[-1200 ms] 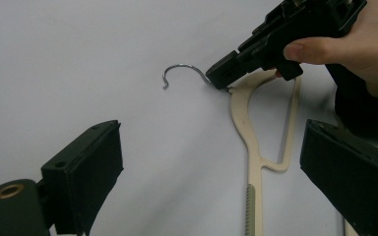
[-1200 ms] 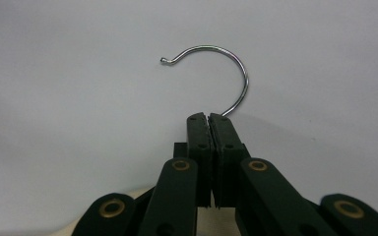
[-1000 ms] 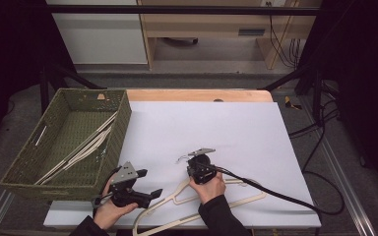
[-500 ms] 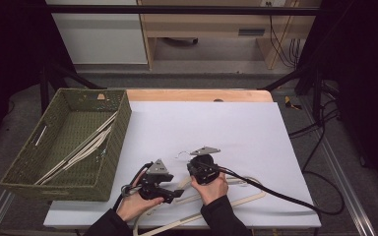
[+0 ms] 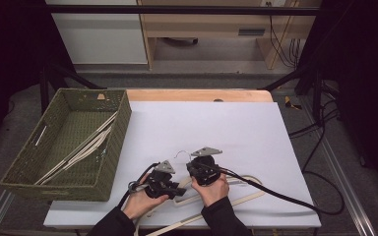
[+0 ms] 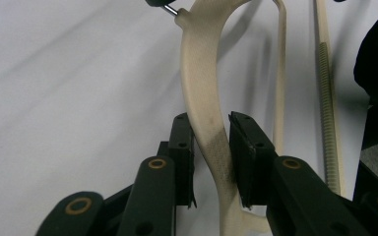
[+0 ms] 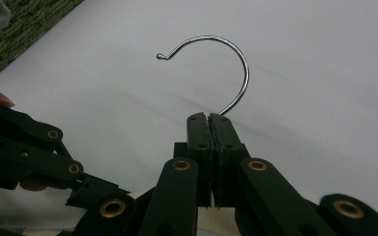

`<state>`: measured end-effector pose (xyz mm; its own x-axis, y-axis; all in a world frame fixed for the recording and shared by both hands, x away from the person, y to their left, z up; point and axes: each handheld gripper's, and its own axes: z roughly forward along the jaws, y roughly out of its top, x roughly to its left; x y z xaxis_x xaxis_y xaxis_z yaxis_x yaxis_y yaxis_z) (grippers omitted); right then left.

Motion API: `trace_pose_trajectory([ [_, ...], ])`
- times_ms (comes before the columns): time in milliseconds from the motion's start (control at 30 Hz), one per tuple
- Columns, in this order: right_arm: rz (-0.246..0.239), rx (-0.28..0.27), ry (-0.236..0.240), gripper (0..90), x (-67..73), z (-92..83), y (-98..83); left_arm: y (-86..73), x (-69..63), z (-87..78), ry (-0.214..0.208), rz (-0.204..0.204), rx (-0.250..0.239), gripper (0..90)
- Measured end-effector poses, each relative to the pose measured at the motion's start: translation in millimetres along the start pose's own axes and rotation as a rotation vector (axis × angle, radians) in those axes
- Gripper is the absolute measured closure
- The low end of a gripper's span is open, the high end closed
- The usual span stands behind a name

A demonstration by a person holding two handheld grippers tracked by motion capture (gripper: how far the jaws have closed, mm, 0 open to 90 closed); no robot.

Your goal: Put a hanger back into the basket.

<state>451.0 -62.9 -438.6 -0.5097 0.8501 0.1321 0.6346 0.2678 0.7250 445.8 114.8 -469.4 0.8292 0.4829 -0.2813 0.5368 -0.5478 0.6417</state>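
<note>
Cream hanger (image 5: 236,195) lies flat on the white desk (image 5: 236,128) at the near edge, not yet lifted. Other hangers (image 5: 81,147) already sit in the green basket (image 5: 119,129), so likely this one goes there next. Right claw (image 7: 209,118) is pressed together on the metal hook (image 7: 226,59) base. Left claw (image 6: 211,142) straddles the hanger's arm, slightly spread, not clamped. Both hands low, close together.

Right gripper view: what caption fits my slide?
Right gripper clamped on the curved silver metal hanger hook above the white table sheet.
</note>
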Motion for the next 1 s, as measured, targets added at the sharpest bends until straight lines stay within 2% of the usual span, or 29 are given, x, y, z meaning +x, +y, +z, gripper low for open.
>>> trace_pose_trajectory([
  [167, -0.004, -0.013, 0.002, 88.7, 1.1, -4.2, 0.2, 0.8, -1.8, -3.2, -0.006, -0.024, -0.012, 73.7],
  [300, -0.033, -0.036, 0.015, 89.0, 1.4, -11.9, 0.9, 1.8, -5.7, -6.7, 0.000, -0.043, -0.024, 75.0],
  [367, -0.036, -0.057, 0.057, 86.9, 0.3, -18.4, 2.1, 2.4, -7.2, -8.2, 0.005, -0.051, -0.025, 75.7],
  [433, -0.047, -0.081, 0.095, 79.3, -0.3, -27.9, 3.5, 2.7, -8.8, -9.8, 0.001, -0.055, -0.034, 76.4],
  [567, -0.106, -0.122, 0.110, 65.7, -4.9, -45.0, 3.4, 3.9, -14.2, -16.0, -0.015, -0.068, -0.060, 78.3],
  [700, -0.139, -0.203, 0.135, 45.7, -19.3, -67.2, 0.0, 5.2, -23.6, -26.0, -0.032, -0.057, -0.101, 80.7],
  [867, -0.113, -0.277, 0.156, 30.5, -41.8, -88.8, -9.1, 6.5, -32.2, -35.0, -0.044, -0.035, -0.122, 82.4],
  [1000, -0.095, -0.309, 0.158, 23.8, -58.6, -101.7, -15.4, 6.9, -37.5, -42.4, -0.079, -0.019, -0.138, 84.3],
])
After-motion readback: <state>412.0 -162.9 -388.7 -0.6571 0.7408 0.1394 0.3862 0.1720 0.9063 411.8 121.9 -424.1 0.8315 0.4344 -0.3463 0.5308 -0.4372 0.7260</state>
